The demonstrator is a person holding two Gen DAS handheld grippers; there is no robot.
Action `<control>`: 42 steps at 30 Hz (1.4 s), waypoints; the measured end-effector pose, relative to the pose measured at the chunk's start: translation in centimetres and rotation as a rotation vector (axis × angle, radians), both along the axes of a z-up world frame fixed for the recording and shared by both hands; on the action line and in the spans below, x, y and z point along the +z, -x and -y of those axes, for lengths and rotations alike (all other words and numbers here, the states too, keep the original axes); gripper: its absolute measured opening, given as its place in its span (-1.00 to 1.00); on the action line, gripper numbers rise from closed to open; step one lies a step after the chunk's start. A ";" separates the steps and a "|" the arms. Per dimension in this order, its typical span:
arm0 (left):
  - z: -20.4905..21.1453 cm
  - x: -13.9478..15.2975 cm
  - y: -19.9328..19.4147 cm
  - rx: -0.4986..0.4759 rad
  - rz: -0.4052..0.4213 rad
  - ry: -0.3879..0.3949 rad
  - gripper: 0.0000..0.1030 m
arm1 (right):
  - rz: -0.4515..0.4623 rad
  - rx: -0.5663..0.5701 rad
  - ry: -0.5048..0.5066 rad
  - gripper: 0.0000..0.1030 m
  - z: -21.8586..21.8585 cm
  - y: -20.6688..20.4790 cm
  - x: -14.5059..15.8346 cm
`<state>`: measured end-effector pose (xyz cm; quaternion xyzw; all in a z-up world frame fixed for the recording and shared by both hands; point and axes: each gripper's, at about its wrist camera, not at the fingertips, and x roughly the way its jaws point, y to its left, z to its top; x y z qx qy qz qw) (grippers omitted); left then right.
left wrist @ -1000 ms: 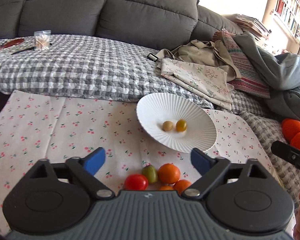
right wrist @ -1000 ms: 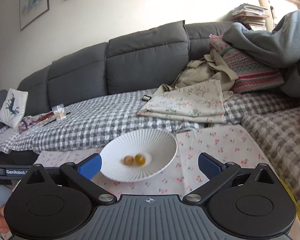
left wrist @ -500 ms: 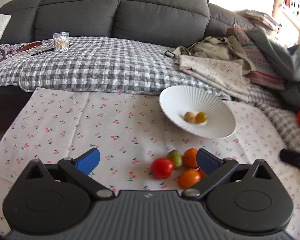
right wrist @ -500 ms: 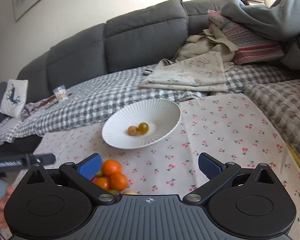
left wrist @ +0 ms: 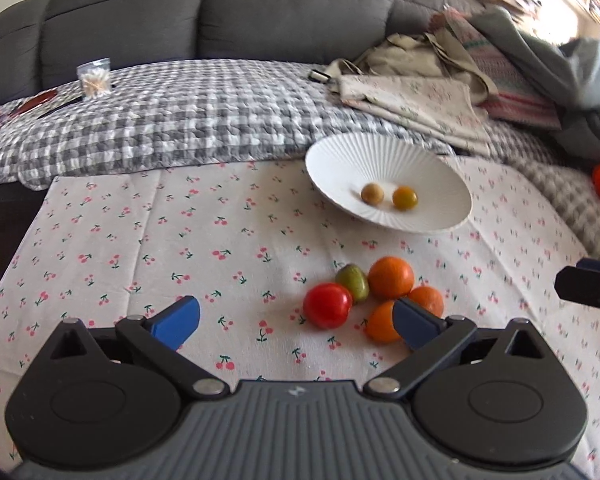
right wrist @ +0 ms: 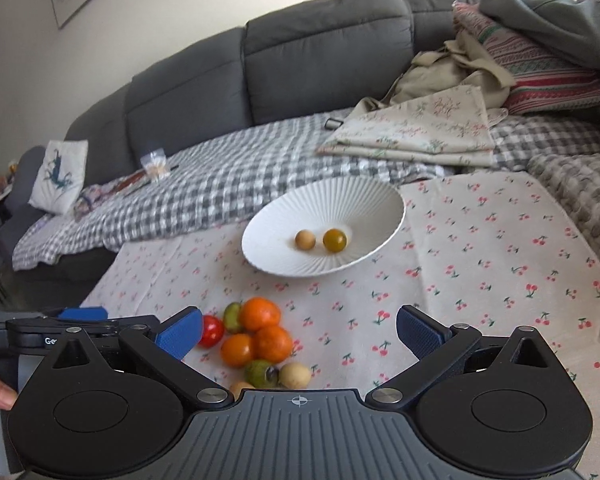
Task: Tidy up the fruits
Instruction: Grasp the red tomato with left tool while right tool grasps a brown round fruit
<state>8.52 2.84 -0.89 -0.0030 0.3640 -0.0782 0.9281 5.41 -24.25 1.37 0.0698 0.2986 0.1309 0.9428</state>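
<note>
Both the left hand-held gripper (left wrist: pixel 296 322) and the right hand-held gripper (right wrist: pixel 299 332) hang wide open over the cherry-print cloth (left wrist: pixel 140 240) with nothing between their blue fingers. A white ribbed plate (right wrist: pixel 352 204) sits on the cloth with 2 small fruits in it, a tan one (right wrist: pixel 305 239) just beside a yellow-green one (right wrist: pixel 335 240). Nearer the cameras lies a touching cluster of fruit, including a red tomato (left wrist: pixel 326 305), a green fruit (left wrist: pixel 353 282) and 3 orange ones (left wrist: pixel 391 278).
</note>
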 end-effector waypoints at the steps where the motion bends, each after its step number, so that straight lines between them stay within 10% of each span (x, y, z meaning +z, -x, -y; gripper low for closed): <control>1: 0.1 -0.2 -0.2 -0.010 -0.002 -0.009 0.96 | -0.011 -0.002 0.007 0.98 0.0 -0.1 -0.2; 20: 2.3 -4.8 -4.2 -0.172 -0.034 -0.145 0.32 | -0.105 0.059 0.060 0.37 -0.7 -0.8 -2.4; 25: 2.7 -5.2 -4.7 -0.210 -0.049 -0.130 -0.32 | -0.121 0.071 0.079 0.32 -1.1 -1.0 -3.0; 42: -0.8 -1.3 -2.8 -0.073 -0.077 0.012 -0.33 | -0.181 0.169 0.166 -0.15 -2.6 -3.5 -5.9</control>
